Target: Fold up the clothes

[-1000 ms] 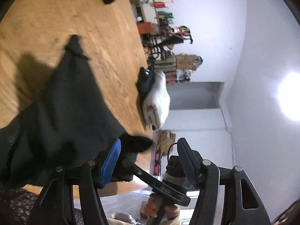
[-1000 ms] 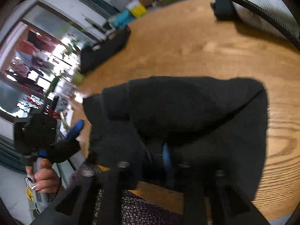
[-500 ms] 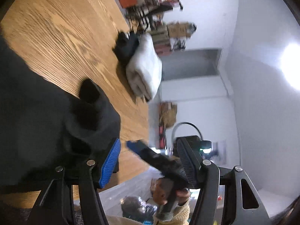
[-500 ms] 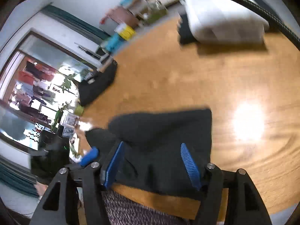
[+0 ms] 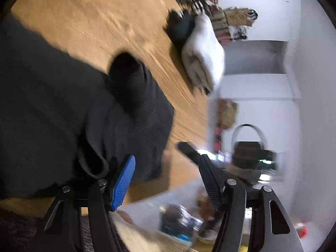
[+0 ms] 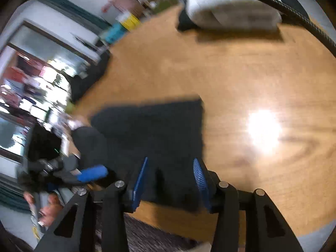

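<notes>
Two grippers on my feeds, and both have their fingers spread wide with nothing pinched between them. The black garment (image 6: 159,138) lies folded on the wooden table (image 6: 241,79), right at the table's near edge. My right gripper (image 6: 170,178) hangs over the near part of that garment, blue pads on either side of the cloth but not closed on it as far as I can see. My left gripper (image 5: 166,174) sits at the garment's edge; a rolled hem bunches just beside its blue pad (image 5: 124,180), and whether it touches the pad I can't tell. In the left wrist view the garment (image 5: 63,109) covers most of the near table (image 5: 88,14). A folded white pile (image 5: 202,52) sits at the table's far edge, well apart from the garment, with a dark folded item (image 5: 180,27) touching it. Everything's pretty motion-blurred.
</notes>
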Available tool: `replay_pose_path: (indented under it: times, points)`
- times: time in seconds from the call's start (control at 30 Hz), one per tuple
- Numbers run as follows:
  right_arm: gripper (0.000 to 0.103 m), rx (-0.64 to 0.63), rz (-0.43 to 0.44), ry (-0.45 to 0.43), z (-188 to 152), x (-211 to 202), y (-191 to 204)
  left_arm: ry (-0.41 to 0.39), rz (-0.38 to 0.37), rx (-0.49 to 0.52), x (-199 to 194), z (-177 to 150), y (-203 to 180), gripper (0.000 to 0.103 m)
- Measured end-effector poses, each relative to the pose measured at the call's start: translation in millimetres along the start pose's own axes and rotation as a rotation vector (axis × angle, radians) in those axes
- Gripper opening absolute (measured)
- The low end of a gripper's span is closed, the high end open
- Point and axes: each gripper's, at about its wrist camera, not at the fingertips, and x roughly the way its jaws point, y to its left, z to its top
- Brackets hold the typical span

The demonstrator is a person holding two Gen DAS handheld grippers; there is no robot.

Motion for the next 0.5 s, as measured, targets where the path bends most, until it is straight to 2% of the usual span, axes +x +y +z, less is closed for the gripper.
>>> replay_pose_path:
  times: [0.07,0.27,0.37,0.43,0.5]
  points:
    - [0.052,-0.026,0.020,-0.021,14.6,7.8,10.3,-0.057,0.094,-0.020,-4.4,0.9,6.0,0.064]
    - [0.052,-0.100,0.028,0.040,33.2,58.8,32.8,-0.005,0.124,-0.067,6.1,-5.8,24.1,0.064]
    - [0.051,-0.095,-0.013,0.048,42.9,89.6,36.8,-0.022,0.082,-0.091,7.9,-6.3,31.1,0.064]
    - [0.056,-0.094,-0.006,0.041,46.3,92.0,40.1,-0.023,0.050,-0.128,6.2,-4.3,37.2,0.064]
    - [0.054,-0.070,0.037,0.033,43.6,74.8,37.1,-0.016,0.007,-0.139,-4.8,-6.4,38.2,0.064]
